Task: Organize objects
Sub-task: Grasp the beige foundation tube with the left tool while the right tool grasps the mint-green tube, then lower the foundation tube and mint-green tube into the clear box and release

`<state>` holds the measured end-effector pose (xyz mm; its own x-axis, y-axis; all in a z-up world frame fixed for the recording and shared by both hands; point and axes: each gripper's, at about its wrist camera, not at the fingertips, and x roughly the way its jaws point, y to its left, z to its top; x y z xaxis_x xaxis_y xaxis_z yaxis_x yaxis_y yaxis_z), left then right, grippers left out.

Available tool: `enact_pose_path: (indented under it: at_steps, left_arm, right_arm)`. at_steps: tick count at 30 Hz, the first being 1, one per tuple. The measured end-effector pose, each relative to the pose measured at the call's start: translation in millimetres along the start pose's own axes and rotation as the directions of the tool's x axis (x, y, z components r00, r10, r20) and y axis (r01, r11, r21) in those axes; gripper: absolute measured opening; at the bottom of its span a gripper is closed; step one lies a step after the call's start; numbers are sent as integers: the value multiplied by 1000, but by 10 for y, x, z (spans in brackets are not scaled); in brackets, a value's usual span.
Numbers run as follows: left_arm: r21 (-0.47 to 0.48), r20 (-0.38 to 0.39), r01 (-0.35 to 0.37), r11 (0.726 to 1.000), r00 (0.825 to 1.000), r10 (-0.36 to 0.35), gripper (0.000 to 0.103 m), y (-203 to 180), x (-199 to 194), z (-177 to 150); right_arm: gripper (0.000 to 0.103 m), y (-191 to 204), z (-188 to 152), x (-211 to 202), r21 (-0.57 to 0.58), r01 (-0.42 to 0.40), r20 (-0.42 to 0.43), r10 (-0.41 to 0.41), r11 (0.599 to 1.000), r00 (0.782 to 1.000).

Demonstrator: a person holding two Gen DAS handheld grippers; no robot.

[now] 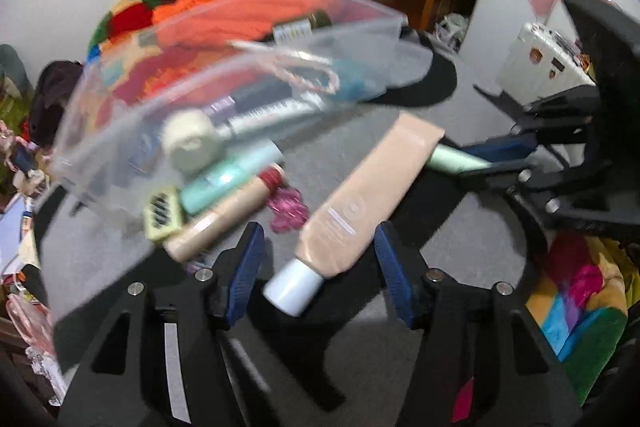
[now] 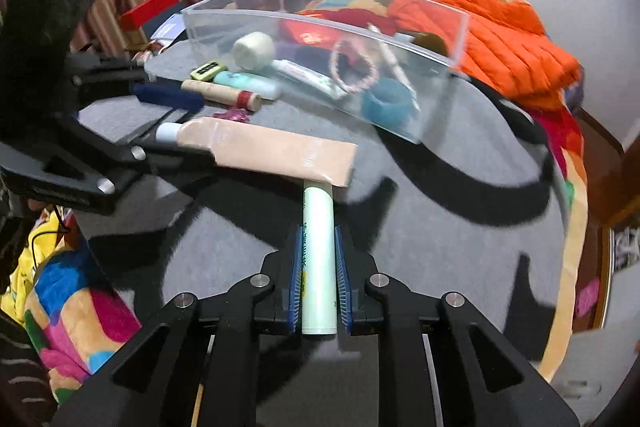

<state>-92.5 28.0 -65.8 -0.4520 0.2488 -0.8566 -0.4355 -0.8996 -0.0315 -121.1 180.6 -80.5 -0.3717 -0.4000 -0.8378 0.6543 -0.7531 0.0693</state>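
A large beige tube with a white cap [image 1: 360, 203] lies on the grey table; it also shows in the right wrist view [image 2: 264, 147]. My left gripper [image 1: 318, 267] is open, its blue pads on either side of the tube's capped end. My right gripper [image 2: 318, 259] is shut on a pale green tube [image 2: 318, 267], whose far end touches the beige tube; that tube shows at the right in the left wrist view [image 1: 456, 159]. A clear plastic box [image 2: 320, 39] holds a cream roll, a bracelet, a teal band and tubes.
Beside the box lie a slim beige stick [image 2: 220, 93], a mint tube [image 2: 248, 83], a small yellow-green comb piece [image 2: 208, 70] and a pink clip [image 1: 286, 213]. A colourful blanket and orange jacket [image 2: 500, 39] lie behind the table. A black strap [image 2: 460, 195] curves across the right.
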Motion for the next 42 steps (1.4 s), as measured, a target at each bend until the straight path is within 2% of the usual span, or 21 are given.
enact_pose_path:
  at_steps: [2, 3, 5, 6, 14, 19, 25, 31, 37, 42]
  left_arm:
    - [-9, 13, -4, 1000, 1000, 4, 51, -33, 7, -33]
    - [-9, 19, 12, 1000, 1000, -12, 40, -60, -20, -42]
    - [-23, 18, 47, 999, 999, -47, 24, -93, -49, -63]
    - [-25, 19, 30, 999, 999, -30, 21, -116, -58, -79]
    - [-76, 70, 2, 997, 998, 3, 21, -191, -172, -172]
    - [-120, 105, 67, 990, 993, -55, 20, -190, -295, -227]
    - [-154, 173, 68, 986, 984, -41, 20, -178, -529, -254]
    - [-174, 273, 70, 982, 962, -20, 20, -78, -841, -144]
    - [-207, 350, -8, 978, 933, 82, 20, 68, -1043, -2]
    - [-248, 380, -67, 966, 911, 160, 20, 261, -1111, 135]
  right_arm:
    - [14, -33, -50, -28, 34, 4, 6, -4, 999, 1000]
    - [14, -53, -87, -44, 63, 5, 13, -6, 998, 1000]
    - [14, -84, -110, -54, 100, -2, 22, 0, 995, 1000]
    - [14, -111, -101, -47, 118, -3, 26, -1, 993, 1000]
    - [14, -125, -117, -79, 195, -6, 62, -6, 981, 998]
    - [14, -104, -96, -211, 201, -13, 110, -9, 980, 994]
    - [14, -97, 36, -406, 208, -21, 183, -17, 978, 983]
    - [14, -45, 245, -531, 187, -14, 239, -31, 982, 970]
    - [14, 11, 530, -606, 174, -7, 297, -46, 985, 954]
    - [14, -35, 796, -580, 182, 17, 320, -76, 983, 944]
